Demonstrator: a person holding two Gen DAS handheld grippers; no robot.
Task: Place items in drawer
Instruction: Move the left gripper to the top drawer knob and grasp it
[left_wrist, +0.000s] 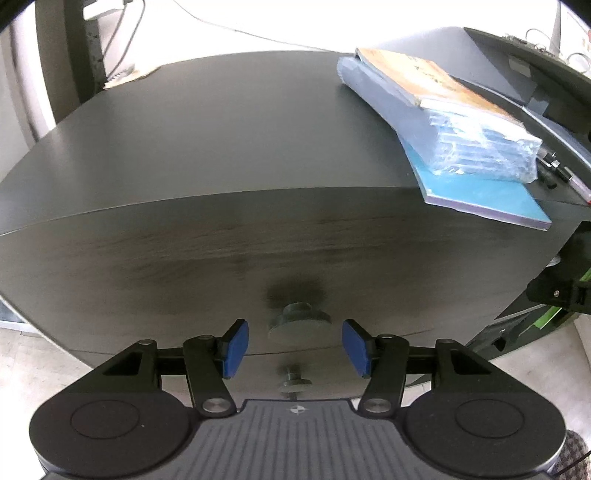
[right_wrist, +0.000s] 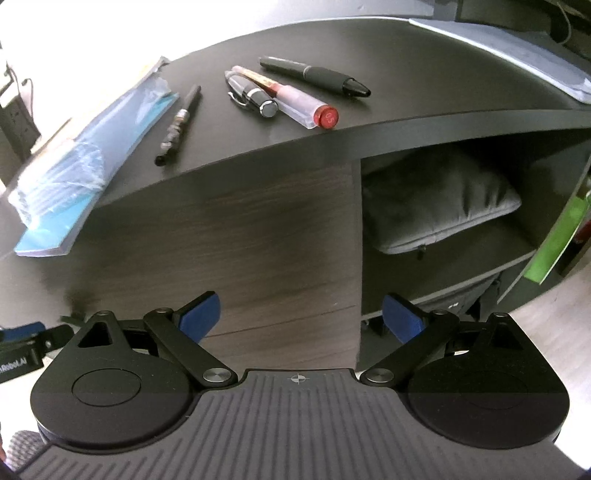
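Opening the drawer: left gripper (left_wrist: 295, 345) spread wide, empty, the upper knob (left_wrist: 298, 319) just ahead between its pads. Next: close on knob, pull straight back. Right gripper (right_wrist: 299, 317) released, empty; pens (right_wrist: 280, 90) and books (right_wrist: 74, 162) waiting ahead on desktop (right_wrist: 424, 74).

The red end cap (right_wrist: 328, 117) of the clear pen (right_wrist: 291, 99), near the surface's front edge, reads "0.5". A label (right_wrist: 13, 365) at the right view's left edge shows mirrored, partly cut-off letters ending ".AI".
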